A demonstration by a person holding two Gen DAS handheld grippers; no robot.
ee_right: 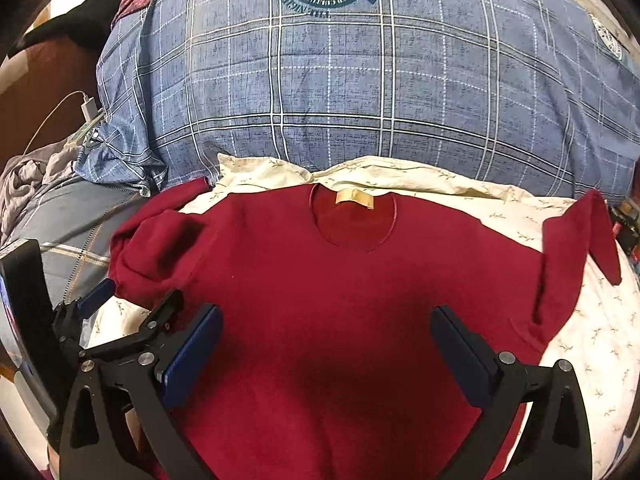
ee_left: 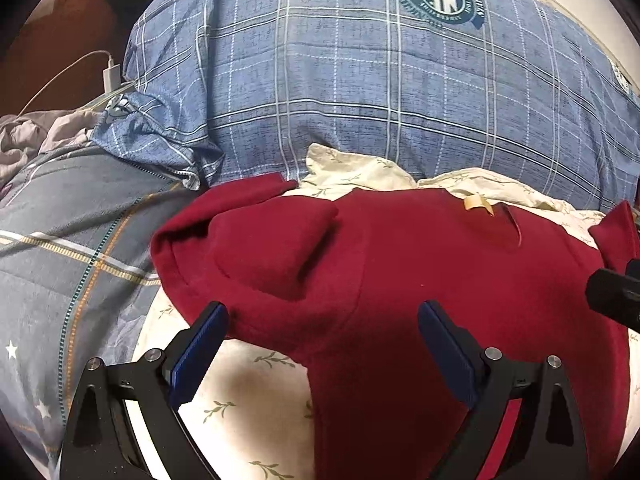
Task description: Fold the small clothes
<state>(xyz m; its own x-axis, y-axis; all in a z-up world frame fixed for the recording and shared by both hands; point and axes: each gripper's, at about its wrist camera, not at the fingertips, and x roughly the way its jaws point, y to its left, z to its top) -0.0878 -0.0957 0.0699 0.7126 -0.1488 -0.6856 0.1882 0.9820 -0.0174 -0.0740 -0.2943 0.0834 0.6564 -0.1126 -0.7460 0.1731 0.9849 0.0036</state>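
Your red sweater (ee_right: 340,280) lies spread flat, front up, on the bed's cream sheet (ee_right: 580,340), collar toward the blue plaid quilt (ee_right: 360,100). Left gripper (ee_left: 322,344) and right gripper (ee_right: 326,348) both hover wide open, empty, so you can choose a fold line.

Both views: warm indoor light, fairly bright, w/ strong fisheye bending and black vignette at corners. Dark soft shadow falls on the red sweater (ee_right: 352,280) between the right gripper (ee_right: 326,316) fingers; same under the left gripper (ee_left: 322,312). Cream sheet (ee_left: 240,392) near the sweater hem blown out. Plaid duvet (ee_right: 360,112) sharp; edges slightly smeared.
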